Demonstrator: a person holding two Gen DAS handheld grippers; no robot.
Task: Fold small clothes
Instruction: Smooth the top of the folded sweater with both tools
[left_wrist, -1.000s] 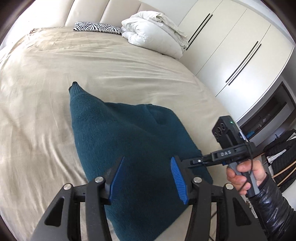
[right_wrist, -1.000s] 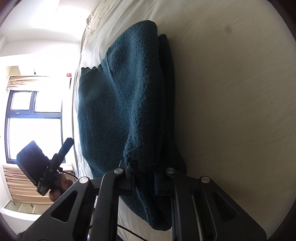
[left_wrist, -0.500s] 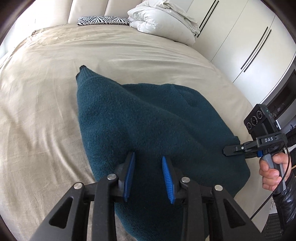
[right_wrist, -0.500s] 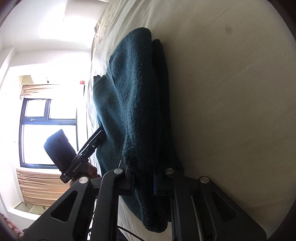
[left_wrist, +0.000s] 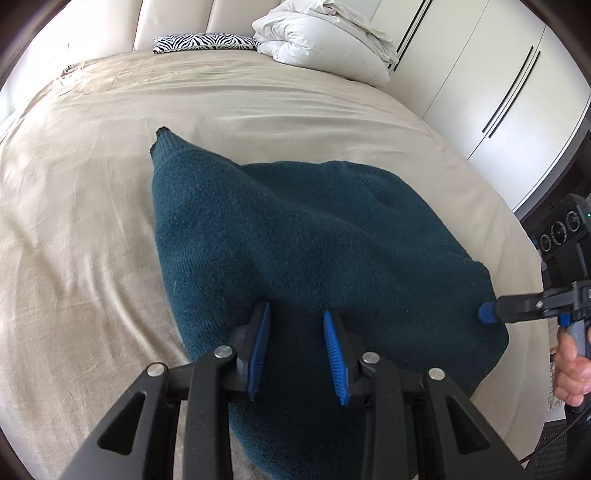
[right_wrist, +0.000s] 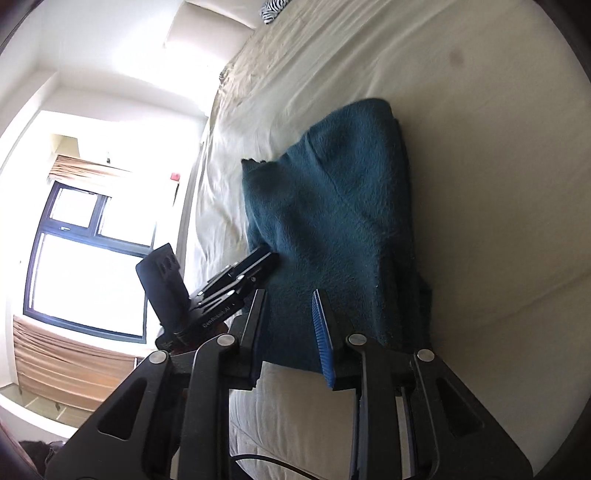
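Spread across the beige bed (left_wrist: 110, 155): one teal knitted sweater (left_wrist: 295, 240), folded over on itself, near the bed's edge. At the head end, one white bundled duvet (left_wrist: 321, 33) and one zebra-print pillow (left_wrist: 203, 40).

Tilted steeply down over the sweater's near edge: left gripper (left_wrist: 295, 325), blue pads narrowly apart, tips pressed into the knit, no fold visibly pinched between them. Narrowed from a wide gap a second ago, and lower over the fabric.

Off at the sweater's right corner: right gripper (right_wrist: 286, 314), angled down, jaws just opening, parted with nothing between the pads. Corner clamped a second ago, now released and lying flat on the bed; gripper drawn back from it. Holding its handle, a bare hand (left_wrist: 572, 365).

Two grippers, one garment.
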